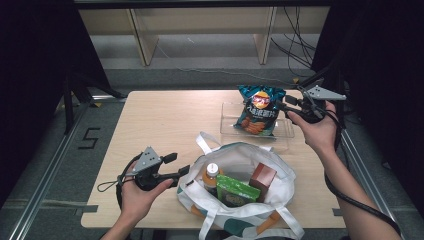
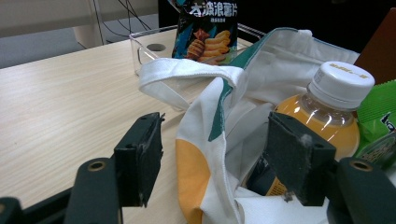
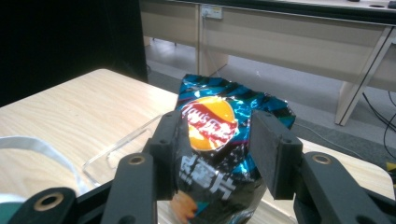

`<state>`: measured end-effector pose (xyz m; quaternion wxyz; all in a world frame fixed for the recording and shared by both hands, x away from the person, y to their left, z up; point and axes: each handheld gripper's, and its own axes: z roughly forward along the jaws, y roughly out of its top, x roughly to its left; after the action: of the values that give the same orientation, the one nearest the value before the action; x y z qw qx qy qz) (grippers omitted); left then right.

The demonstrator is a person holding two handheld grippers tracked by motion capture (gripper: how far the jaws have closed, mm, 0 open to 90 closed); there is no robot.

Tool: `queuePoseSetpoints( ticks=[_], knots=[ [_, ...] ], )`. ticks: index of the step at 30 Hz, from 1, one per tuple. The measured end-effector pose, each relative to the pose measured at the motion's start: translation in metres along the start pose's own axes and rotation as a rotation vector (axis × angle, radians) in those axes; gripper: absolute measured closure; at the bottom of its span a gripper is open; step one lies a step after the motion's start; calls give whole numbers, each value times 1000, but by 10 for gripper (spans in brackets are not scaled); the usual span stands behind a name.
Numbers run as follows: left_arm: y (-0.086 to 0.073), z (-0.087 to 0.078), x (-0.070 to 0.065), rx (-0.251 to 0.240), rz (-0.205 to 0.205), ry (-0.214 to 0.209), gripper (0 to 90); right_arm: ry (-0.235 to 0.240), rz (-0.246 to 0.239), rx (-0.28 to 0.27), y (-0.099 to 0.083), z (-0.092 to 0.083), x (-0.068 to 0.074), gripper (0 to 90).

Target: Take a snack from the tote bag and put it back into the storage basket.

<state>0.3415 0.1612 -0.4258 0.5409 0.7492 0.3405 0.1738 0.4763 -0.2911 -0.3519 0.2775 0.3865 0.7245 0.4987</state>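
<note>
The table [image 1: 160, 120] is bare on its left half. The tote [image 1: 240, 195] sits at the near edge, holding a bottle [image 1: 212, 175] and boxes. The clear tray [image 1: 230, 117] lies far right. Over it, the right gripper [image 3: 212, 140] clamps the Lay's bag [image 1: 257, 112] (Chinese lettering, unreadable). The left gripper [image 2: 212, 161] gapes beside the tote.

Even overhead light, dark surroundings, mild blur
</note>
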Motion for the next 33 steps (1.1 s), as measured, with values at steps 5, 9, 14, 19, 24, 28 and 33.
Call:
queuePoseSetpoints(
  ticks=[5, 9, 14, 19, 24, 28, 33],
  knots=[
    [0, 0, -1, 0, 4, -4, 359, 26, 32, -23, -2, -14, 8, 541],
    [0, 1, -1, -3, 2, -11, 359, 64, 16, -17, -5, -26, 15, 532],
    [0, 1, -1, 3, 2, -3, 359, 101, -34, -23, -10, -42, 21, 524],
    [1, -1, -1, -3, -4, 4, 359, 128, -20, -25, -17, -55, 29, 515],
    [1, -1, -1, -2, 1, 2, 357, 163, -37, -17, -25, -67, 39, 509],
    [1, -1, 0, -11, 5, -5, 357, 203, -19, 3, -31, -77, 47, 502],
    [1, -3, 0, -3, 5, 7, 356, 206, -15, 6, -38, -88, 59, 496]
  ],
)
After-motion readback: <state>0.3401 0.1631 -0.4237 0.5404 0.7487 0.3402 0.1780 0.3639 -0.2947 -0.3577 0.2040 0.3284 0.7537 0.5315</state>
